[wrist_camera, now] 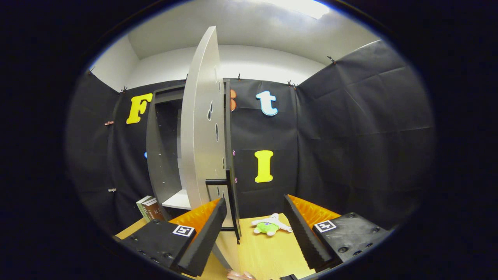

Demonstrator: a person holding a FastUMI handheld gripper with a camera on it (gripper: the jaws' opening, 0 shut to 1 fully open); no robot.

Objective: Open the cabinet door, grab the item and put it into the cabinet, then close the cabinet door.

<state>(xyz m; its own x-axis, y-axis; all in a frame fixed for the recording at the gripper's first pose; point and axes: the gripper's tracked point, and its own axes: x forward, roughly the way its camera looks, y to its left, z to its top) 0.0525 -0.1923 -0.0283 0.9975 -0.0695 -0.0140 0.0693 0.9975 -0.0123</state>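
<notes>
Claw [255,233] gapes wide before flat cabinet door [200,128]; soft plush toy [269,225] beyond.

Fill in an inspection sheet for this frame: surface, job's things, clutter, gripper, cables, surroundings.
Surface: wooden tabletop, bare ahead of the fingers.
Job's things: cabinet with its door swung open, edge-on toward the camera; plush toy lying on the table between the fingers, beyond their tips.
Clutter: books standing left of the cabinet.
Gripper: gripper open, holding nothing.
Cables: nothing seen.
Surroundings: black cloth wall, white ceiling above.
</notes>
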